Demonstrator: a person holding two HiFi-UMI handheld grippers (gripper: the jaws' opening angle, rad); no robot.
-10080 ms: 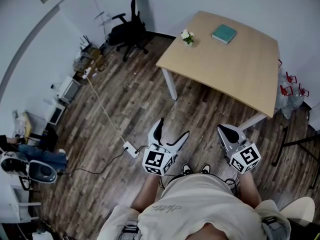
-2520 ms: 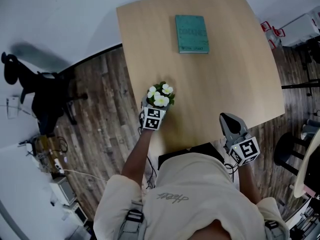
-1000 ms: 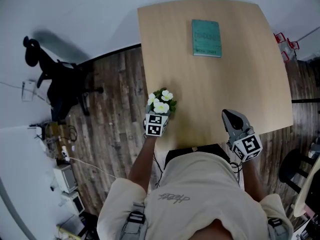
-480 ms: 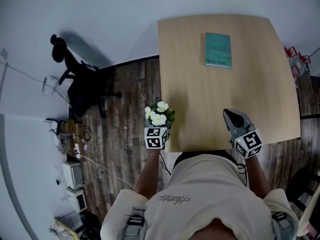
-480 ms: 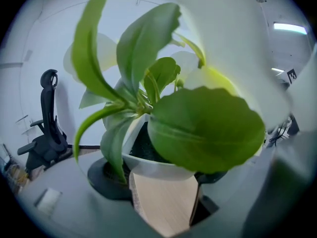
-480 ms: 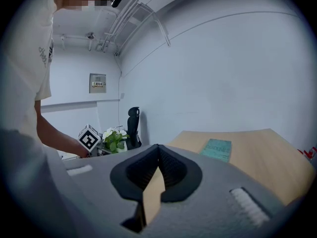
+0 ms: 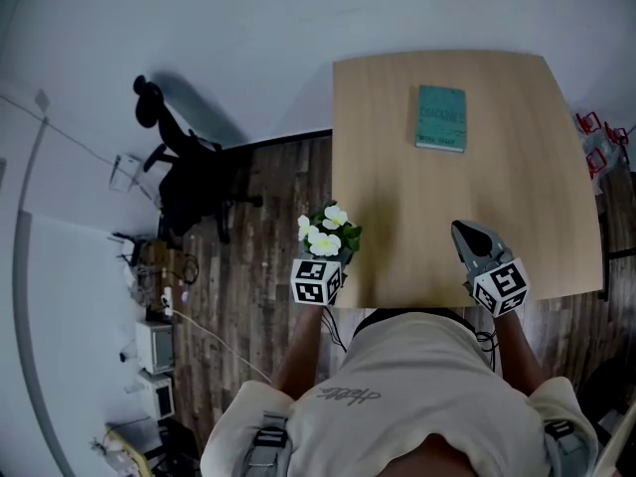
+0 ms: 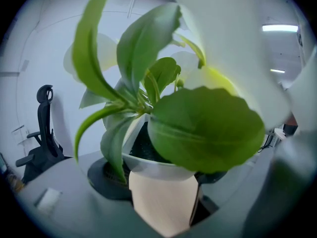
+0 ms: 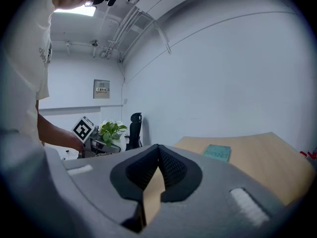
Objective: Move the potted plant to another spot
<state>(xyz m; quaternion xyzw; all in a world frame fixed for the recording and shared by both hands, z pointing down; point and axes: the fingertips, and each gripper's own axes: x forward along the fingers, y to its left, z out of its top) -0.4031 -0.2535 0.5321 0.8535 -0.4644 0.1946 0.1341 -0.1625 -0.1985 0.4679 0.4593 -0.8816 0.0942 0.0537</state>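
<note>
Grip of left tongs [image 7: 323,258] on potted plant [image 7: 328,235]: set wide, pressing on either side of the white pot, with leaves and pale flowers crowding the left gripper view. Stands upright, long axis vertical, straight ahead of those tongs, over the near left corner of the worktop [image 7: 517,197] and seemingly raised off it. Makes the left hand the carrying one; right tongs [image 7: 467,235] pressed together on nothing, hovering over the near right edge, well apart from the plant. Calls next, at a guess, for a level carry to the right or toward the far side before setting down, keeping the pot plumb to avoid spilling soil. Offers plenty of bare pale wood for that, with only a teal book [image 7: 441,117] lying flat near the far edge, well clear of the plant. Beyond the left edge: dark wood-plank floor [image 7: 268,217], black office chair [image 7: 194,172] by the white wall [image 7: 248,48], small appliances [image 7: 151,344] lower left.
</note>
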